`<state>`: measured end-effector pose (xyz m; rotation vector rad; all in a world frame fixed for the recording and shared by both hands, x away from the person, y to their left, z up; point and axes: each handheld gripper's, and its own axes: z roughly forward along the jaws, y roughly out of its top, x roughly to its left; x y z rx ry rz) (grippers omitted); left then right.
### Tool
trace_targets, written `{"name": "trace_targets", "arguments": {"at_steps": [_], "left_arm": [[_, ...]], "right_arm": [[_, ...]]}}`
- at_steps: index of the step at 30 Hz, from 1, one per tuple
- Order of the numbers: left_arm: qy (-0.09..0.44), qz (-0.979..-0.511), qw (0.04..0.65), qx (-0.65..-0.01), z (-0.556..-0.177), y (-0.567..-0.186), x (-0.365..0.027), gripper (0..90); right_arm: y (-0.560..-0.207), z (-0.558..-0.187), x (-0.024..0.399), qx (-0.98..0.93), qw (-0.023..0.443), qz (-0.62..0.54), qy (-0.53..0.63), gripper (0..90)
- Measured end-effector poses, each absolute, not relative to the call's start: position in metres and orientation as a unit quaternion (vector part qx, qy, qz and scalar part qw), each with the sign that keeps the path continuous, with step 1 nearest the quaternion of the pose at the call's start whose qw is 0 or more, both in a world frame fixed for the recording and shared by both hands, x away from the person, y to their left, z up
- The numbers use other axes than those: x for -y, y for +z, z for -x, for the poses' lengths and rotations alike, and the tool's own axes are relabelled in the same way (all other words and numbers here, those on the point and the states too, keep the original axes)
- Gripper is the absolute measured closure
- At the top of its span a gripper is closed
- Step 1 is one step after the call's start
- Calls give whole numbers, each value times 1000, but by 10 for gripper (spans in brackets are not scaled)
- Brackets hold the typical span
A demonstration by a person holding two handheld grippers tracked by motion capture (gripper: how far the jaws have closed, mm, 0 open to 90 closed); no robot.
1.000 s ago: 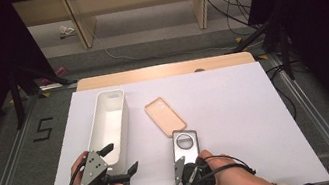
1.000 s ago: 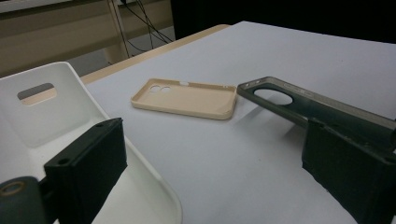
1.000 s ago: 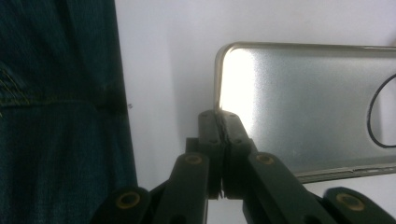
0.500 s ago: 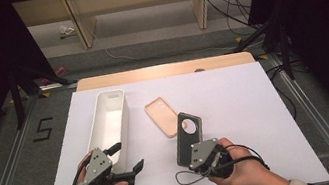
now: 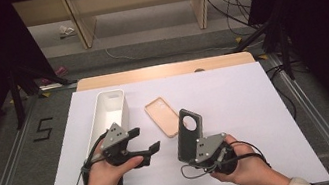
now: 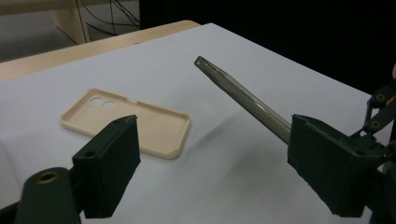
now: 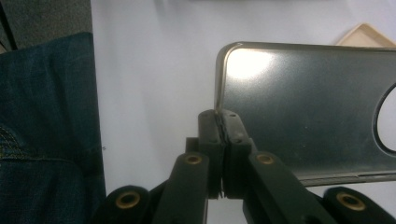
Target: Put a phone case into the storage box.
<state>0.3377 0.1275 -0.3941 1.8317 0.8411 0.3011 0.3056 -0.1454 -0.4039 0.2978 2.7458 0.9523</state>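
The right gripper is clamped on the bottom edge of the dark grey phone case, its two pads pressed tight together on the rim in the right gripper view. The case stands lifted off the white table cover, tilted up and away from the hand, with its round camera hole at the top end. In the left gripper view it shows edge-on as a thin dark strip slanting across the air above the sheet.

The left gripper hangs just left of the dark case, apart from it, and its jaws have just been closing a little (they still stand wide, with nothing between them). Through the gap between its pads lies the beige phone case, hollow side up, flat on the sheet; in the high view it sits just beyond the dark case's upper end, and whether the two touch I cannot tell from that angle.

The white oblong bin stands along the left part of the sheet, its near end close behind the left hand. The right half of the sheet, out to its right edge, is bare, as is the strip toward the far wooden edge. The right hand rests near the sheet's front edge.
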Motion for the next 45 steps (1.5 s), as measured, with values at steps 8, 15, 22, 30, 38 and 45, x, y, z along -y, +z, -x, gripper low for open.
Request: {"name": "trace_targets", "arguments": {"at_steps": [8, 15, 22, 30, 38, 45], "left_arm": [[77, -786, 482, -380, -373, -386, -97, 253], [38, -798, 462, -386, -403, -380, -66, 331], [9, -800, 433, -416, -428, -381, -46, 442], [-20, -789, 417, -450, -440, -382, -40, 562], [-43, -782, 419, -460, -443, -385, -38, 693], [-57, -761, 458, -456, -431, -371, -34, 784]], "right_arm": [[-401, -304, 145, -932, 116, -104, 328, 894], [-400, -303, 143, -929, 126, -100, 332, 893], [-399, -301, 140, -930, 134, -94, 329, 893], [-399, -300, 138, -931, 135, -90, 328, 893], [-398, -298, 136, -932, 141, -84, 323, 893], [-406, -300, 131, -939, 146, -75, 301, 893]]}}
